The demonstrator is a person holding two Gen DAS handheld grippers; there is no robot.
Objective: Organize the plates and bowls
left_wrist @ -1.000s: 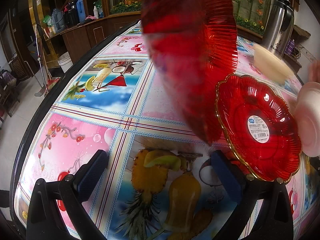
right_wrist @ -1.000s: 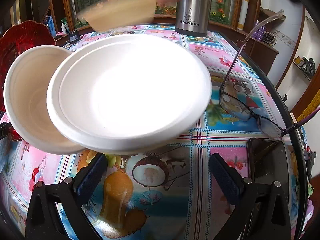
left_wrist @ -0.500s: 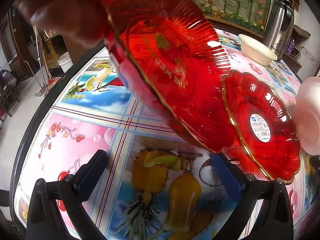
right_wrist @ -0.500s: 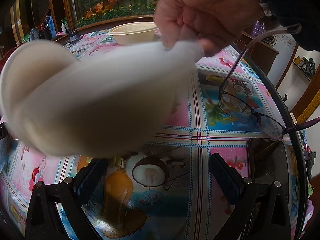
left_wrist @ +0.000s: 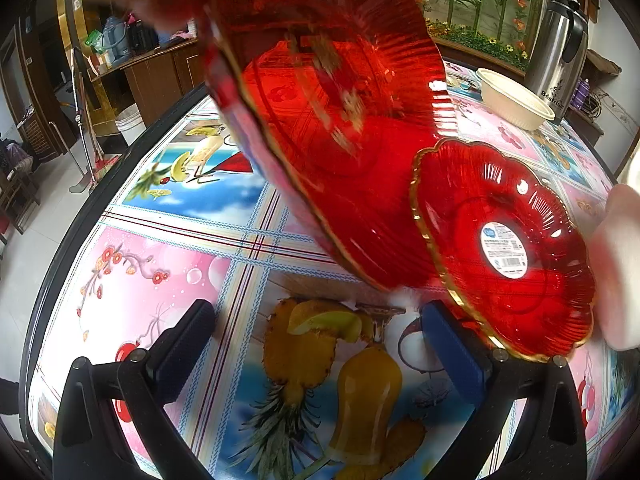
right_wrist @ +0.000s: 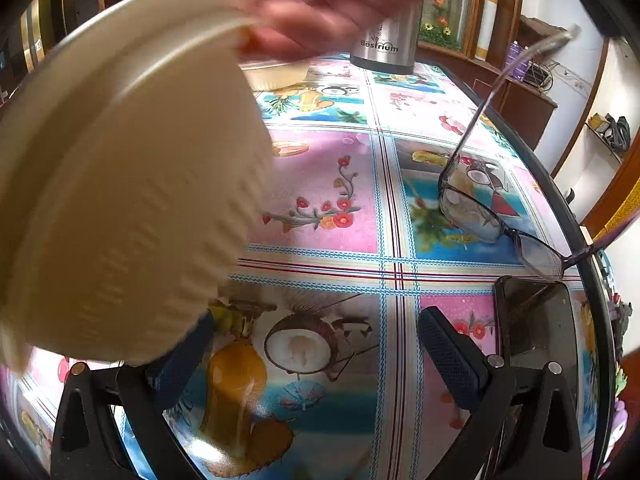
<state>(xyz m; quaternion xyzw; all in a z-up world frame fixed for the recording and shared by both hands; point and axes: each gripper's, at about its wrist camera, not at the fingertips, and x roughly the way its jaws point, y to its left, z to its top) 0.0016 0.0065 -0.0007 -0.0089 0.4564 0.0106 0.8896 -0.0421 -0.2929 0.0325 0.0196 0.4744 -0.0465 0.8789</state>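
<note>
Both your left tongs (left_wrist: 316, 344) and right tongs (right_wrist: 312, 348) gape empty, so the hand-held red plate (left_wrist: 320, 100) at 12 o'clock could clip the red dish (left_wrist: 504, 244).

Glossy, ribbed red plastic plates (left_wrist: 504, 240) with gilt rims; my matt paper-pulp bowl (right_wrist: 120, 184) (faintly ridged); slick printed vinyl covers the table (right_wrist: 320, 200).

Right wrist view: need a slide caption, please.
A hand tilts a white bowl over the open hand-held gripper, beside glasses.
</note>
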